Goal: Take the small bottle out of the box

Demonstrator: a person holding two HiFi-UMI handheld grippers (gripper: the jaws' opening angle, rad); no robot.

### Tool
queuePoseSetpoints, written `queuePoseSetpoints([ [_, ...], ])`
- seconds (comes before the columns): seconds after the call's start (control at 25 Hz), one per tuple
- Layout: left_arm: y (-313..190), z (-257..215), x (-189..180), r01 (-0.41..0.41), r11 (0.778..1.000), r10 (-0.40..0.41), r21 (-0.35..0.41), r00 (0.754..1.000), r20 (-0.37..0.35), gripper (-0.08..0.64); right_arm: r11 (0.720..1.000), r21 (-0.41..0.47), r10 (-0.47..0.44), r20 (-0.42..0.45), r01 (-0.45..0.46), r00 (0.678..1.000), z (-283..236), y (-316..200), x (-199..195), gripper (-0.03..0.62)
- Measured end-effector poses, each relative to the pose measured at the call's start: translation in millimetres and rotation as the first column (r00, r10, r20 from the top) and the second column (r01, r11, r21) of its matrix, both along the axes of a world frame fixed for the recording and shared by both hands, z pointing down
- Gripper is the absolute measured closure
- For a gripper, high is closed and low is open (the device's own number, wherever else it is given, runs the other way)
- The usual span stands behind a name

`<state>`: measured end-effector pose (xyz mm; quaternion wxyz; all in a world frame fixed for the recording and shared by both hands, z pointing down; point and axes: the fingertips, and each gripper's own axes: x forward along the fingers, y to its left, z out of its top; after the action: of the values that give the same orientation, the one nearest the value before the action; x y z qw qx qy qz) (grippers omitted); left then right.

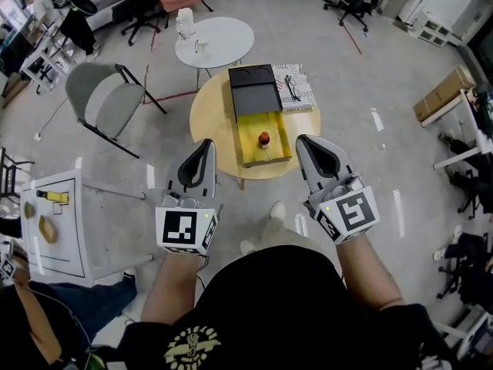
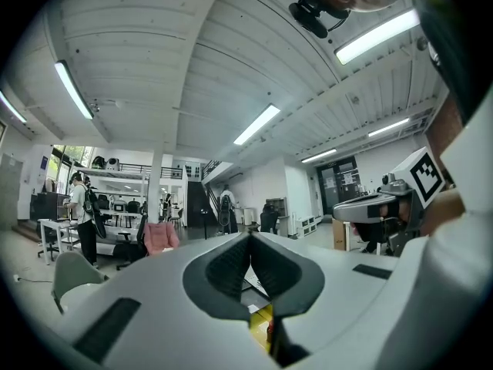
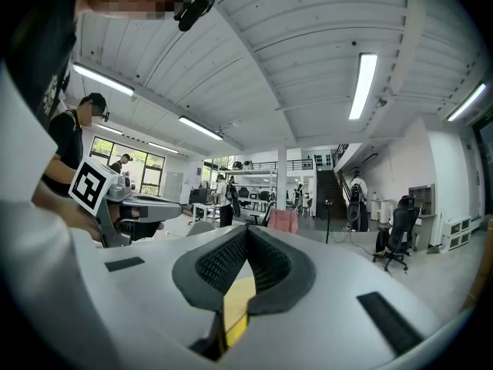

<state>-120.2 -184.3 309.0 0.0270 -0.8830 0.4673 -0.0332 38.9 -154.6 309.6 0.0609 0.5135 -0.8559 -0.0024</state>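
Evidently the reach has barely begun: left gripper (image 1: 206, 148) and right gripper (image 1: 305, 142), both shut and empty, hover low in frame; bottle (image 1: 263, 138) stands in the open box (image 1: 250, 151) at centre; next, I'd say, one must open its jaws and reach in.

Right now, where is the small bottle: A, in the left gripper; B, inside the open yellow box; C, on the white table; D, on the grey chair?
B: the small bottle stands inside the yellow box on the round wooden table.
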Motion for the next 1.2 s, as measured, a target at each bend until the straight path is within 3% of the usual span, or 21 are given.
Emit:
queuePoseSetpoints([
  [1.2, -95.5, 31.4, 29.1, 0.051, 0.997, -0.051, -0.065, 0.999, -0.004, 0.545, 0.996, -0.073, -0.053, -0.007, 0.052, 0.999, 31.8, -97.8, 27.2, 0.579],
])
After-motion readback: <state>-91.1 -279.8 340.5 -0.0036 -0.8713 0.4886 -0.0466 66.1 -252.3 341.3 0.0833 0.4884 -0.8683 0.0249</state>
